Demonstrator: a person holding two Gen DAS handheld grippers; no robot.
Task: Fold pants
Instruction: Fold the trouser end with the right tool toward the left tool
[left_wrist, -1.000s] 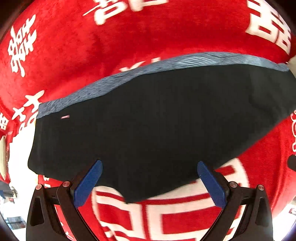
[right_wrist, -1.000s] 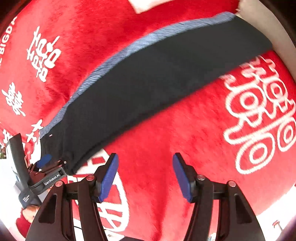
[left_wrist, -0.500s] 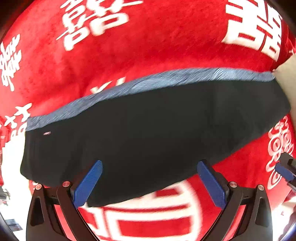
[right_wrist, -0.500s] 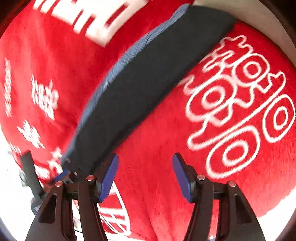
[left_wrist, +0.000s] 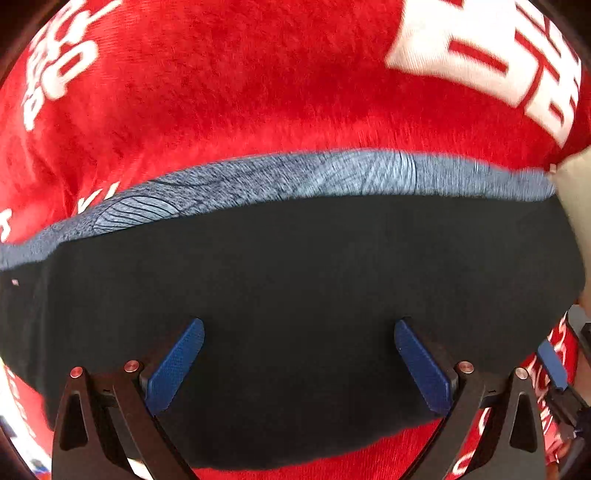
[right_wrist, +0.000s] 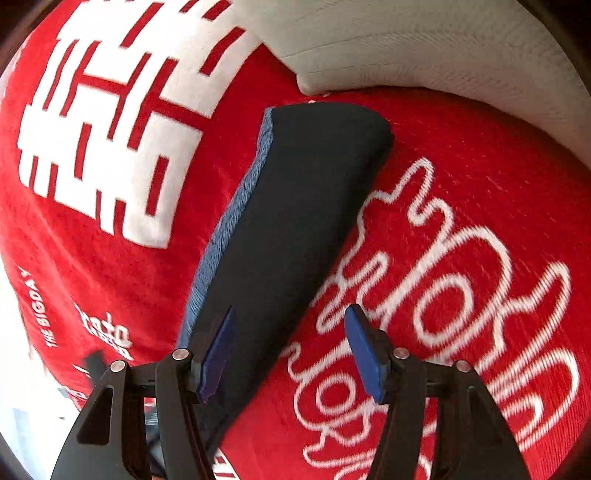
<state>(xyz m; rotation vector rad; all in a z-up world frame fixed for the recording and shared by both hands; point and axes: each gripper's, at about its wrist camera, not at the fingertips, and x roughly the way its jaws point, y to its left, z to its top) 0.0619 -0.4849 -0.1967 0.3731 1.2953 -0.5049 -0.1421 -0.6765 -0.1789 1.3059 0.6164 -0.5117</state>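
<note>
Over the red blanket, your tongs hover released above the pants.
Next fold: left gripper and right gripper must each pinch the near edge.

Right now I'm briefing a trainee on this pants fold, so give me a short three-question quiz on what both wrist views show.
1. True or false: the left gripper is shut on the pants.
2. What lies under the pants? A) wooden table B) red blanket C) white tray
3. Fill in: along one long edge of the dark pants runs a ____ band.

Key: 1 false, both it and the right gripper are open, holding nothing; 2 B; 3 blue.
</note>
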